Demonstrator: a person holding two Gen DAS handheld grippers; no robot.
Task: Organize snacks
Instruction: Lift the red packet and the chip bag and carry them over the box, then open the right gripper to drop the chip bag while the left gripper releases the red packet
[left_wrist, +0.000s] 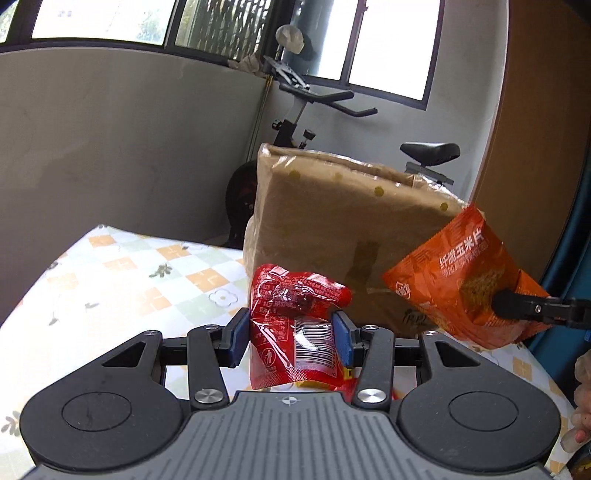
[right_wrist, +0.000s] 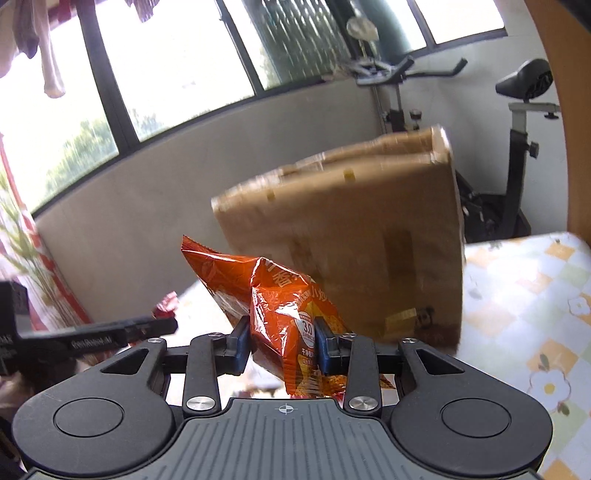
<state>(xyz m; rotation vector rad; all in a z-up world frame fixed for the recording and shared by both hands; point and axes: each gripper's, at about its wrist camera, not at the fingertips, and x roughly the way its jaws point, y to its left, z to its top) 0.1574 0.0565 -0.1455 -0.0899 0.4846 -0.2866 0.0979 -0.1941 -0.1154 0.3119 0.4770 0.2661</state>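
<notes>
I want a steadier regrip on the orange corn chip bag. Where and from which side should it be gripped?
Grip the orange corn chip bag on its flat crimped end seam, pads on its two faces; the puffed middle probably slips. Its upper-left seam stands free in the right wrist view.

Counted two grippers: left gripper (left_wrist: 291, 338), right gripper (right_wrist: 283, 341). Two snack packets: one red packet (left_wrist: 295, 325), one orange packet (right_wrist: 280, 314). One brown cardboard box (left_wrist: 332, 229). One exercise bike (left_wrist: 295, 122). One table with a checked floral cloth (left_wrist: 122, 280). One hand (left_wrist: 581, 402), partly in view.
</notes>
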